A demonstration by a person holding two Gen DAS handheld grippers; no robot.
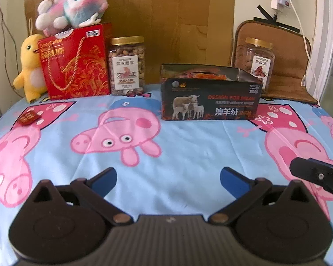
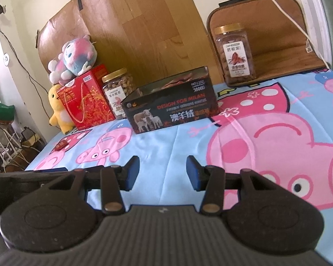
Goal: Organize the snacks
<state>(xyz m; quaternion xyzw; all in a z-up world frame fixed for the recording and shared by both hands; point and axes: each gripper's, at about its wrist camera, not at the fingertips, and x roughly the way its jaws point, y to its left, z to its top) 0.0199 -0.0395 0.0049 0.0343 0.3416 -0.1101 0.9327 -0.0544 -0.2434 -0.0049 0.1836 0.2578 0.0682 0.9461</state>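
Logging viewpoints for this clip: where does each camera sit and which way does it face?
Left wrist: on the left gripper, facing the dark box head-on; own open fingers show.
Right wrist: on the right gripper, viewing the box from its right; open fingers show.
Shared: box, red gift bag, both jars.

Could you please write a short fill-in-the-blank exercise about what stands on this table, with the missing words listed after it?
1. The pink and blue plush toy lies on top of the ____ gift bag.
2. The yellow plush duck stands beside the bag, and on the bag's other side is a jar of ____.
3. The dark box shows a picture of ____.
4. Both jars have ____ lids.

Missing words: red; nuts; sheep; gold
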